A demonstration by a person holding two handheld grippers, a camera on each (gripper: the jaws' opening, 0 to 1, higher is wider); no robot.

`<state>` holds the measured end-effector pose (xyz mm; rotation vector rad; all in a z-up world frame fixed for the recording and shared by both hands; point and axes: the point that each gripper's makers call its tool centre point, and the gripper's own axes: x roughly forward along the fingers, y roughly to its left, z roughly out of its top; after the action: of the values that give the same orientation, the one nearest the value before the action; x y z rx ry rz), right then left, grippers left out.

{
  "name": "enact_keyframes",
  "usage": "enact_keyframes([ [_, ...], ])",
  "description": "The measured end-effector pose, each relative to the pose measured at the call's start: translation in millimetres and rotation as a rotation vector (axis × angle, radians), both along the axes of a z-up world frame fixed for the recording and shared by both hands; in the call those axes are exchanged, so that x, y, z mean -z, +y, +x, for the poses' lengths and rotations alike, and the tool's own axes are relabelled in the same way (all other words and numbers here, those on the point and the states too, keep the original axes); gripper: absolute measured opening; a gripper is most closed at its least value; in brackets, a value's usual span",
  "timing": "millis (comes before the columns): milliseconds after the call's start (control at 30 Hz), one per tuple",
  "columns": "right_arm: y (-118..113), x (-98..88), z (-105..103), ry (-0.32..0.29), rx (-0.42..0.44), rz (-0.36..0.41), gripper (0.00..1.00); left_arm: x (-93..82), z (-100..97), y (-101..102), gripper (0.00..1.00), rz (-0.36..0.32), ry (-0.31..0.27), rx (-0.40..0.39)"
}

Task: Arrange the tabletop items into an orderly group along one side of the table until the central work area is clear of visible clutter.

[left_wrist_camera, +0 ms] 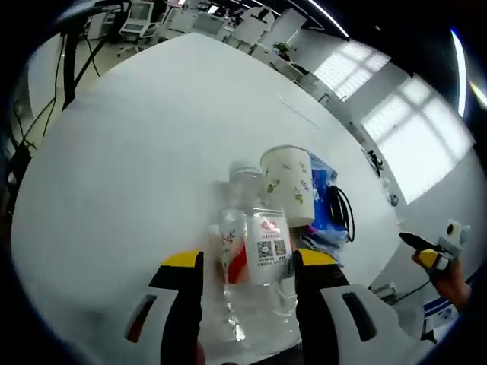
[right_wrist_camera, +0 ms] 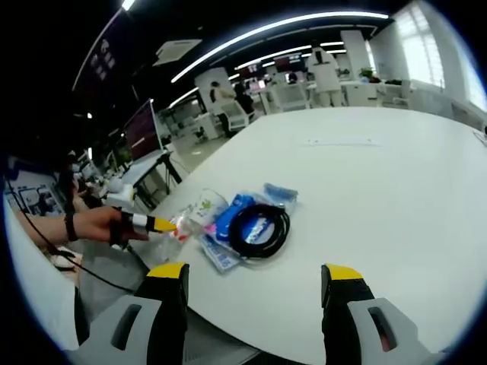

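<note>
Bright window glare, ceiling strip lights – fisheye-warped edges, slight blur

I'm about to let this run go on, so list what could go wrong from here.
1. The left gripper holds the water bottle close against the paper cup; setting it down could tip the cup.
2. This group sits near the table's edge, so a nudge might push the blue packet or black cable coil off.
</note>
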<state>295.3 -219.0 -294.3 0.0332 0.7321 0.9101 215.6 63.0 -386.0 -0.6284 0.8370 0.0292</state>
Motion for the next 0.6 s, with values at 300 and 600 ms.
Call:
enact_keyframes([
  [300,0,2.0,-5,0.008,0.006,-0.003,0.72,9.4,19.2,-10,0.53,0.125,0.090,0.082],
  [600,0,0.9,-4,0.009,0.013,-0.004,0.72,24.3,29.1,-6,0.48,0.289,0.191,0.186],
])
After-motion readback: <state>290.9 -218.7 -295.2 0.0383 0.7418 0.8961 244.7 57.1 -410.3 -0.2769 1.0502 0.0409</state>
